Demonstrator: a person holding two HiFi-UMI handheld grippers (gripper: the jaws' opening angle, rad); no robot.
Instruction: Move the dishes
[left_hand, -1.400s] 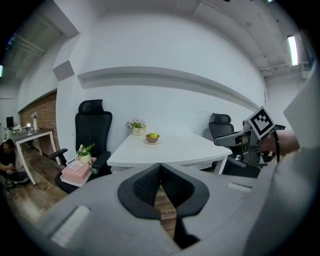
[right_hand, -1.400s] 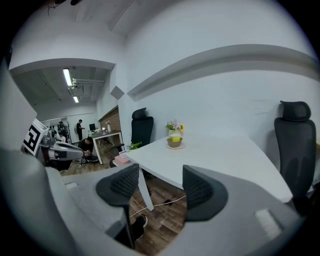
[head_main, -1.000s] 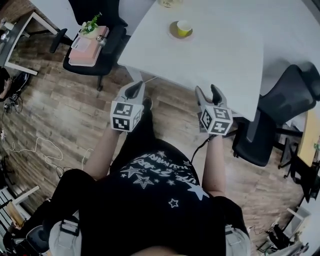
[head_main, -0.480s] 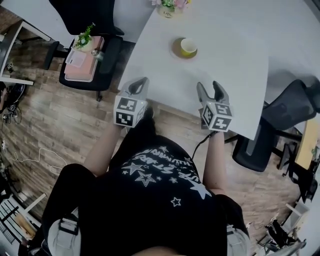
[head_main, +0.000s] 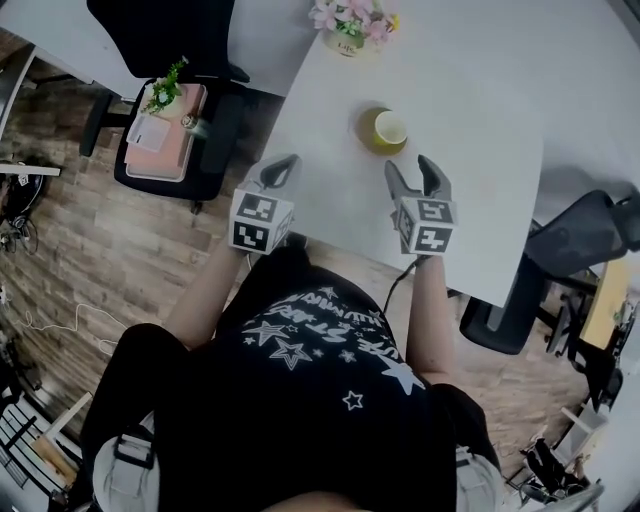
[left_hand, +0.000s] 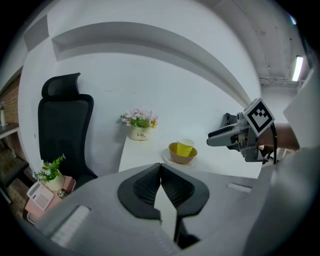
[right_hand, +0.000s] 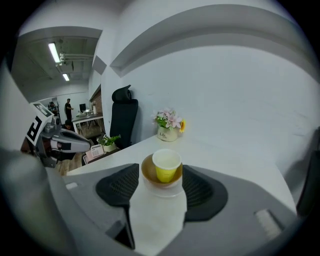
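Nesting in a bowl (head_main: 370, 134), the yellow cup (head_main: 391, 127) is prob. light, tippy — take bowl by rim. Right gripper (head_main: 411, 166) jaws spread, empty; left gripper (head_main: 281, 166) clenched.

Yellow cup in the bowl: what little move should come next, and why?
Probably ease the right hand-held gripper forward toward the bowl. Its jaws stand apart, lined up with the bowl and the yellow cup in it, but they are short of both.
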